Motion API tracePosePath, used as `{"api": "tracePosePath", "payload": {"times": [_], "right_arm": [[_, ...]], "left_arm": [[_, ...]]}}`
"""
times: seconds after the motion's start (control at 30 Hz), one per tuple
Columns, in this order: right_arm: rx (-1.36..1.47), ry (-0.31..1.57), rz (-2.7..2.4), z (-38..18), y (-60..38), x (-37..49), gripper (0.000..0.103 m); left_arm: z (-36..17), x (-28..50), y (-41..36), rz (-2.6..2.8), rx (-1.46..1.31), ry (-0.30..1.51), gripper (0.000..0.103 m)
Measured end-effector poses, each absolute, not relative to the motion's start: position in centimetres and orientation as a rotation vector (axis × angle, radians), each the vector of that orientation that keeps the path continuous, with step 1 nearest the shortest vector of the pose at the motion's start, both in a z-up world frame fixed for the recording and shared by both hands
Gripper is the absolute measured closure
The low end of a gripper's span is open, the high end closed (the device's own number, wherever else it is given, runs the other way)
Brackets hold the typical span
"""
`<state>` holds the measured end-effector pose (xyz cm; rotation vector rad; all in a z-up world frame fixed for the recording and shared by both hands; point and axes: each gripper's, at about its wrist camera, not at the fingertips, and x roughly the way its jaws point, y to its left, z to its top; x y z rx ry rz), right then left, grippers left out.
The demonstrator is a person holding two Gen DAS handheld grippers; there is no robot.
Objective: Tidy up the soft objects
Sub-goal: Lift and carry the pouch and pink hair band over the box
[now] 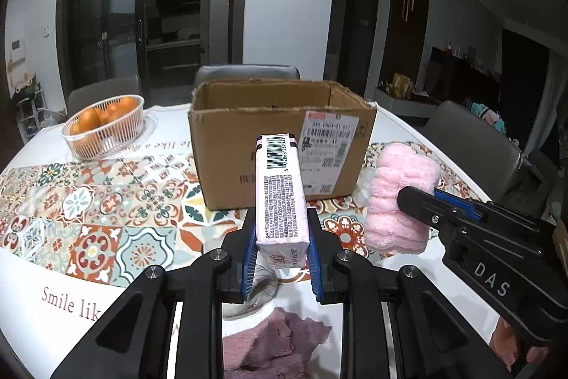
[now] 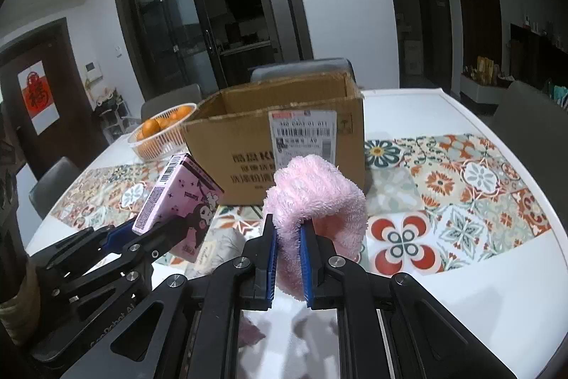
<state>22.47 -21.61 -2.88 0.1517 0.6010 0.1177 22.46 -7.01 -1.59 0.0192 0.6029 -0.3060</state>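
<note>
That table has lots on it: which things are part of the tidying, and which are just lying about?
Part of the job:
- tissue pack, clamped in the left gripper
- pink towel, clamped in the right gripper
- cardboard box, open-topped, probably where they go
- purple cloth, on the table, maybe next

Just lying about:
- basket of oranges
- patterned tablecloth
- chairs

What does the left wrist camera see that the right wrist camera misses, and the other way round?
Only the left wrist view shows the purple cloth lying plainly on the table below the left gripper.

Only the right wrist view shows the cartoon front of the pink packet and a red wall hanging.

Both show the cardboard box, the basket of oranges, and the pink towel clamped in the right gripper.
</note>
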Motion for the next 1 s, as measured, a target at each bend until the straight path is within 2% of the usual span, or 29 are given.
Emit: {"api": "tracePosePath", "payload": {"times": [0.5, 1.0], "right_arm": [[0.148, 0.505, 0.131, 1.3, -20.7, 21.6, 0.09], [0.097, 0.439, 0.129, 4.6, -20.3, 23.5, 0.09]], "left_arm": [[2.5, 21.7, -5.8, -0.276, 0.03, 0.508, 0.078], [5.7, 24.1, -5.5, -0.246, 0.047, 0.443, 0.078]]}}
